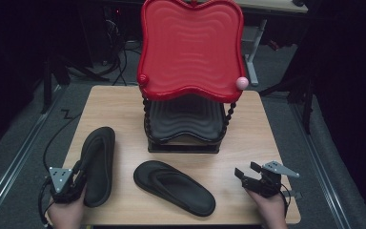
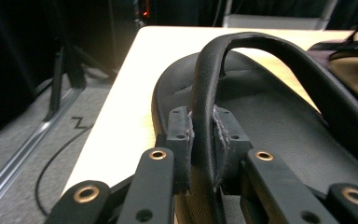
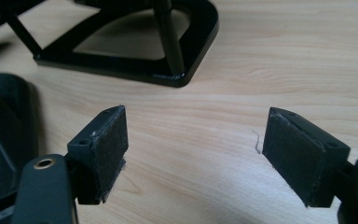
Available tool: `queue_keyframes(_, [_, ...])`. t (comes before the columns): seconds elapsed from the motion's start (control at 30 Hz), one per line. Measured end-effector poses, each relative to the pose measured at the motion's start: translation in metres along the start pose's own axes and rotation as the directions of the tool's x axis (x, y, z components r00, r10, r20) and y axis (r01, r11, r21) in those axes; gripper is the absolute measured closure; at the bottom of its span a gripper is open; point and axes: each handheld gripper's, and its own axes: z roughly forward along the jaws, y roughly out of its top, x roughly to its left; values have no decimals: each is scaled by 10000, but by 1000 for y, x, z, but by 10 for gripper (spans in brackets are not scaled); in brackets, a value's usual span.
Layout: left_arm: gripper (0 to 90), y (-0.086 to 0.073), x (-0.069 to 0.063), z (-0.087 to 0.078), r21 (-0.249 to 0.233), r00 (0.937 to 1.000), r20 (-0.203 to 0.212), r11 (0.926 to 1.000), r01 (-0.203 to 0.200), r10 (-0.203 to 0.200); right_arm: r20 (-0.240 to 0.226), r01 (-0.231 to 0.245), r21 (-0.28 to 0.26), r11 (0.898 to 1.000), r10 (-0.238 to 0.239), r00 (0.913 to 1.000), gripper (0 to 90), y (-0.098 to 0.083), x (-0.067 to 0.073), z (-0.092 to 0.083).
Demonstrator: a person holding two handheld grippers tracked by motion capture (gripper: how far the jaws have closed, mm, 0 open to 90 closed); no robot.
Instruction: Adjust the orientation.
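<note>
Two black flip-flops lie on the wooden table (image 1: 262,129). The left flip-flop (image 1: 96,162) lies lengthwise near the left edge; my left gripper (image 1: 74,180) is shut on its strap (image 2: 203,116) at the near end, the pads (image 2: 182,140) pinching the strap from both sides. The second flip-flop (image 1: 174,187) lies slanted at the front centre, its heel edge (image 3: 4,135) at the left of the right gripper view. My right gripper (image 1: 248,171) hovers open over bare wood (image 3: 196,135) at the front right, with nothing between its pads (image 3: 109,149).
A two-tier stand (image 1: 186,114) rises at the table's back centre, with a red wavy tray (image 1: 190,47) on top, a dark tray (image 1: 183,121) below and a black base (image 3: 135,60). Dark floor and a rail (image 2: 23,154) lie left of the table.
</note>
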Motion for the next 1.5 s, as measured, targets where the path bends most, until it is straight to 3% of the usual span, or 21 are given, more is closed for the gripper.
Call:
queue_keyframes(0.17, [786, 5, -10, -13, -520, 9992, 397, 9986, -12, 33, -22, 270, 56, 9996, -270, 9996, 227, 0, 4, 3])
queue_keyframes(0.27, [786, 8, -19, -22, -924, 9977, 648, 9956, -136, 197, 80, 406, -381, 9984, -403, 9992, 232, -1, 7, -2])
queue_keyframes(0.47, [788, 15, -33, -35, -1465, 9954, 794, 9884, -406, 527, 169, 286, -421, 9987, -279, 9995, 237, 1, 5, -5])
queue_keyframes(0.67, [790, 17, -42, -53, -1996, 9934, 1062, 9797, -207, 427, 168, 280, -385, 9989, -274, 9995, 241, -1, 4, -6])
queue_keyframes(1.1, [790, 17, -62, -69, -2404, 9828, 1685, 9701, -330, 752, 1, 319, -265, 9991, -319, 9995, 267, 0, 8, -5])
queue_keyframes(1.33, [791, 16, -74, -73, -2471, 9731, 2056, 9676, -512, 1040, 1, 289, -278, 9992, -289, 9996, 280, 0, 7, -7])
queue_keyframes(1.5, [791, 18, -85, -75, -2577, 9647, 2305, 9640, -658, 1275, -282, 234, -460, 9987, -247, 9993, 322, 3, 12, -11])
